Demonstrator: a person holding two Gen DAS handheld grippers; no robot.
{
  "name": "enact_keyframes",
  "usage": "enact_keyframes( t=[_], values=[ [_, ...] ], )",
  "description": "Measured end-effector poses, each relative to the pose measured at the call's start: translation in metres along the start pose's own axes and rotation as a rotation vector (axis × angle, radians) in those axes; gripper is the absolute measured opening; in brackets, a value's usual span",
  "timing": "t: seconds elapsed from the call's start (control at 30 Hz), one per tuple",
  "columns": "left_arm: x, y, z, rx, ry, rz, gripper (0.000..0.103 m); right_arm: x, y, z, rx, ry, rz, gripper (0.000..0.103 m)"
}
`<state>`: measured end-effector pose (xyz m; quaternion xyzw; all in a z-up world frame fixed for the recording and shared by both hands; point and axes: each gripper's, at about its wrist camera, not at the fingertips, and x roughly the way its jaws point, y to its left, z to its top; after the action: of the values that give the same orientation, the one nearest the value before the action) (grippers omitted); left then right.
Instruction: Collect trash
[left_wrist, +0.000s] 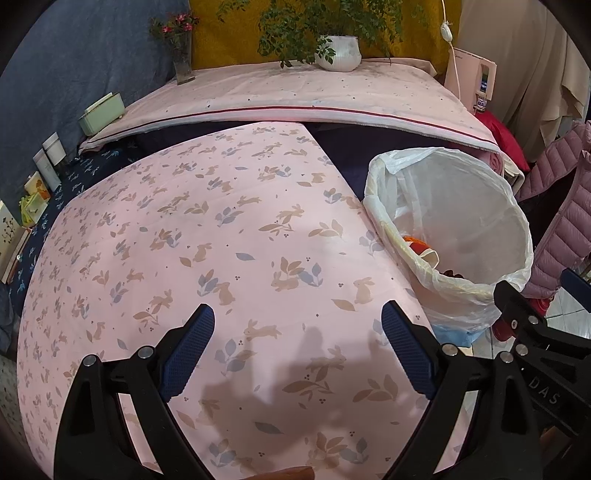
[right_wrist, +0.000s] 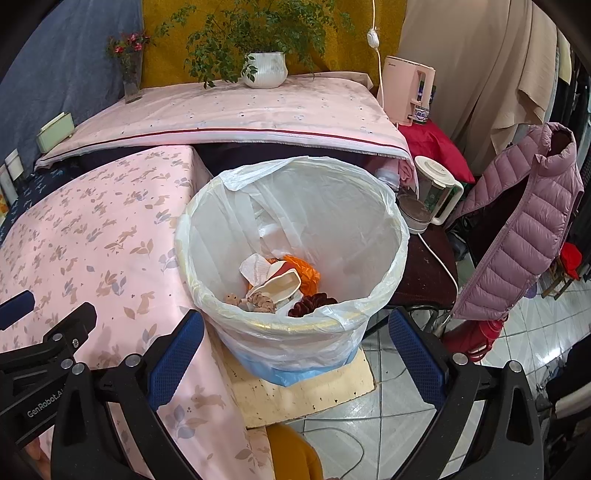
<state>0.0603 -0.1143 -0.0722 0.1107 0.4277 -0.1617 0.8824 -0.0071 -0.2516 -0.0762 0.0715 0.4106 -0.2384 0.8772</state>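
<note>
A trash bin (right_wrist: 295, 332) lined with a white plastic bag stands beside the table on a cream board. Inside lie several scraps: a crumpled tissue (right_wrist: 255, 267), an orange wrapper (right_wrist: 304, 271), a cream cup-like piece (right_wrist: 282, 284), brown bits and a dark red cluster (right_wrist: 312, 304). My right gripper (right_wrist: 293, 328) hovers open over the bin's near rim, nothing between its fingers. My left gripper (left_wrist: 297, 319) is open above the pink rabbit-print tablecloth (left_wrist: 184, 240), holding nothing. The bin (left_wrist: 454, 229) appears at the right in the left wrist view.
A higher pink-covered surface (right_wrist: 221, 110) behind holds a potted plant (right_wrist: 264, 68) and a flower vase (right_wrist: 131, 79). A kettle (right_wrist: 430, 197), a pink appliance (right_wrist: 406, 88), a puffer jacket (right_wrist: 517, 221) and a red flask (right_wrist: 476, 336) crowd the right. Small boxes (left_wrist: 101, 112) line the left wall.
</note>
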Motion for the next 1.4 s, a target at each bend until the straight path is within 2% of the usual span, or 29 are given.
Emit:
enact_keyframes(
  t=[1.4],
  values=[
    [-0.0008, -0.0084, -0.0002, -0.002, -0.005, -0.001, 0.087, 0.0035, -0.0070, -0.0066, 0.005, 0.006, -0.007, 0.096]
  ],
)
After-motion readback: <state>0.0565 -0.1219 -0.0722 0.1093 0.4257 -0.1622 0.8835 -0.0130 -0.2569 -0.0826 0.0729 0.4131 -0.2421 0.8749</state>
